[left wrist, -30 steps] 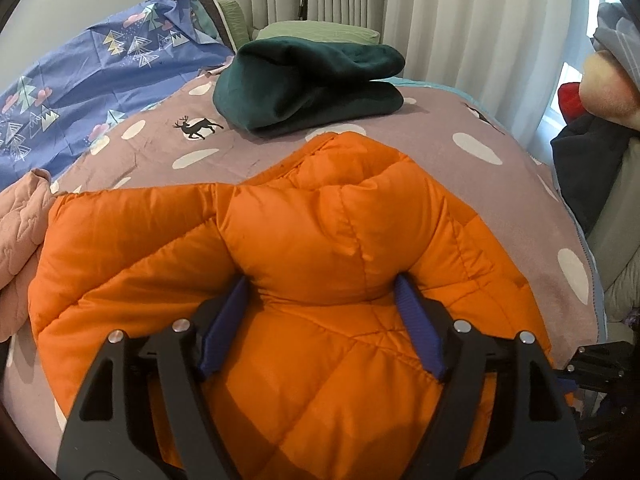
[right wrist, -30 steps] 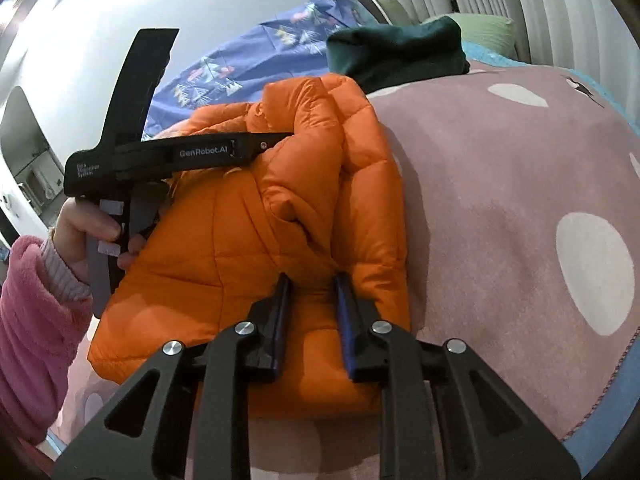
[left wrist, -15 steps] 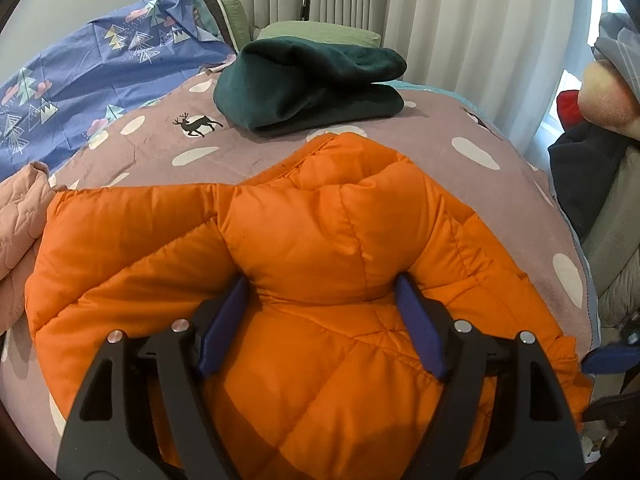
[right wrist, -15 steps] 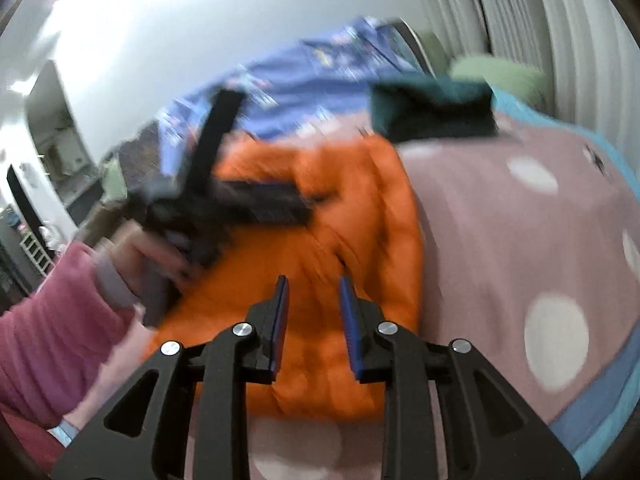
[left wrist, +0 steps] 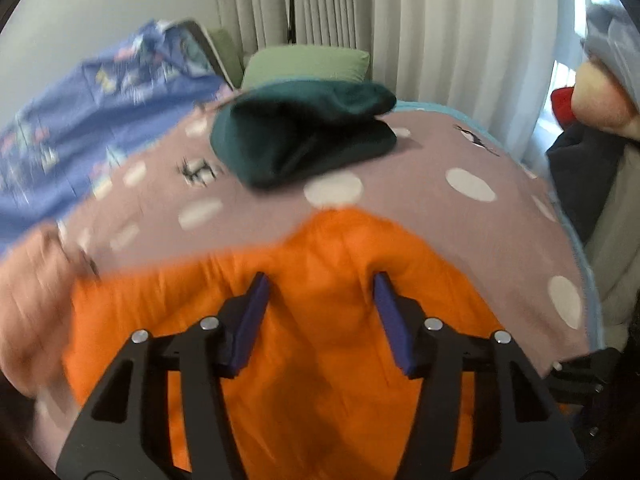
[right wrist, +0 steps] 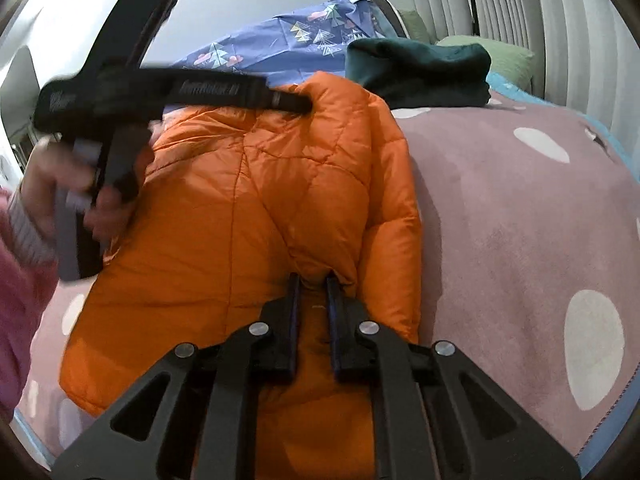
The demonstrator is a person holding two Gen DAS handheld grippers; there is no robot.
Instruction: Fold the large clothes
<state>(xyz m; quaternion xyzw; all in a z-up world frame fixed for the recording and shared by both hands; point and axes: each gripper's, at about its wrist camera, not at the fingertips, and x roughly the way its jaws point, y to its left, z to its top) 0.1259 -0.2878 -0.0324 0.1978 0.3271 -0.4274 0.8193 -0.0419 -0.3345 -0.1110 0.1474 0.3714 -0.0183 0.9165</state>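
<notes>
An orange puffer jacket [left wrist: 320, 352] lies folded on the mauve dotted bedspread [left wrist: 460, 216]; it also shows in the right wrist view [right wrist: 240, 216]. My left gripper [left wrist: 320, 280] is open, its jaws wide apart over the jacket's top fold; the view is blurred. In the right wrist view the left gripper [right wrist: 296, 102] reaches over the jacket's far edge. My right gripper [right wrist: 312, 280] has its jaws close together, pinching a ridge of the jacket's near edge.
A folded dark green garment [left wrist: 304, 136] lies farther back on the bed, also in the right wrist view [right wrist: 420, 68]. A blue patterned sheet [left wrist: 88, 132] and pink cloth [left wrist: 28, 280] lie left. Green pillow [left wrist: 308, 66] and curtains stand behind.
The left gripper has pulled back and up from the jacket, no longer pressed into the fold. The right gripper has come back onto the jacket's near edge and pinches it.
</notes>
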